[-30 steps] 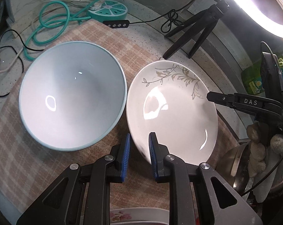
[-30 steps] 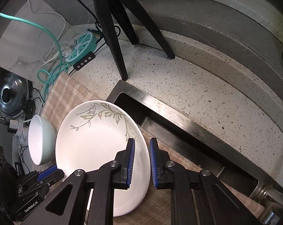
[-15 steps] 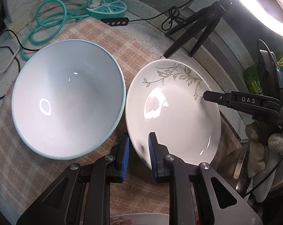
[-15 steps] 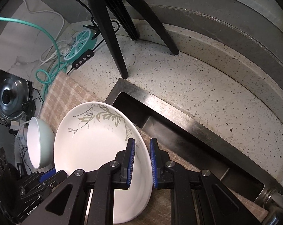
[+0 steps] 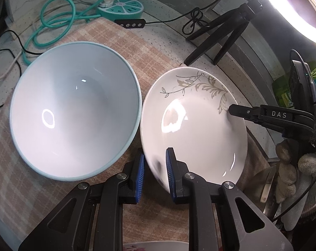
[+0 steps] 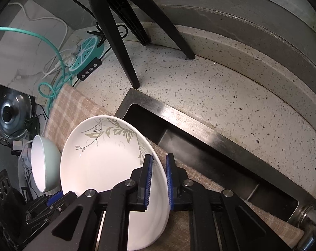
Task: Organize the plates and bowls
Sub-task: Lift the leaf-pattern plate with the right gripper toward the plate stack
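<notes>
A white plate with a grey-green leaf pattern (image 5: pixel 195 123) is held tilted above the checked mat (image 5: pixel 107 39). My left gripper (image 5: pixel 154 172) is shut on its near rim. My right gripper (image 6: pixel 159 185) is shut on the opposite rim; its black fingers (image 5: pixel 262 115) show at the right of the left wrist view. The plate also shows in the right wrist view (image 6: pixel 107 163). A large pale blue bowl (image 5: pixel 74 115) stands on the mat just left of the plate, small in the right wrist view (image 6: pixel 44 167).
A black tripod (image 5: pixel 222 33) stands on the speckled counter behind the plate. A teal power strip (image 5: pixel 122 9) and cables lie at the back left. A steel sink (image 6: pixel 210 159) opens right of the mat. A flowered dish rim (image 5: pixel 156 245) shows at the bottom edge.
The plate has been lifted and shifted a little toward the right and back with both grippers on it. The bowl has not moved on the mat.
</notes>
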A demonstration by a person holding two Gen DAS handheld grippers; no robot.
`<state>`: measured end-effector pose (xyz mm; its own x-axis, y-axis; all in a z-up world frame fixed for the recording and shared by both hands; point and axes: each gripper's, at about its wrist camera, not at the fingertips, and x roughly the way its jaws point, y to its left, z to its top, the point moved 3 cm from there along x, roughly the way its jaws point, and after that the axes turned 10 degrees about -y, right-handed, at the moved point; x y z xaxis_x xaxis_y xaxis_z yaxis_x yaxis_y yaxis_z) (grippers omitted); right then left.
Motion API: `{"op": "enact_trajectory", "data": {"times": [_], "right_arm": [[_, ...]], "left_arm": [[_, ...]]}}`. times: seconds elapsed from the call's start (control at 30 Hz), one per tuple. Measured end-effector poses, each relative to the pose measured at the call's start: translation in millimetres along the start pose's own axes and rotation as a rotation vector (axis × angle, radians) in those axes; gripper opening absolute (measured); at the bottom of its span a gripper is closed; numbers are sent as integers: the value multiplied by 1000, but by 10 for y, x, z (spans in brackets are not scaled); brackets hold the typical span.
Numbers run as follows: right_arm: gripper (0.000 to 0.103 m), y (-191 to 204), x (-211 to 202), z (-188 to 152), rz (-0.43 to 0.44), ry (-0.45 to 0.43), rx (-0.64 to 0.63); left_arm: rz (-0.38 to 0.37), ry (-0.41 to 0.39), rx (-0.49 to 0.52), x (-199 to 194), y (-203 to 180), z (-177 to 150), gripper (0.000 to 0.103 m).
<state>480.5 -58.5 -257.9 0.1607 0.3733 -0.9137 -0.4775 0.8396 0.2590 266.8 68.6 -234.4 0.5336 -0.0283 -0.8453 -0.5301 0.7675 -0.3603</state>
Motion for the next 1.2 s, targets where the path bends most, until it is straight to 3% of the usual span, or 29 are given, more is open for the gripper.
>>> {"op": "enact_trajectory", "data": {"times": [0.47, 1.2], "right_arm": [[11, 80, -84, -13, 9, -8, 16], [11, 291, -655, -156, 8, -74, 67]], "left_arm": [[6, -16, 18, -101, -20, 31, 18], [-47, -68, 64, -571, -74, 73, 18]]}}
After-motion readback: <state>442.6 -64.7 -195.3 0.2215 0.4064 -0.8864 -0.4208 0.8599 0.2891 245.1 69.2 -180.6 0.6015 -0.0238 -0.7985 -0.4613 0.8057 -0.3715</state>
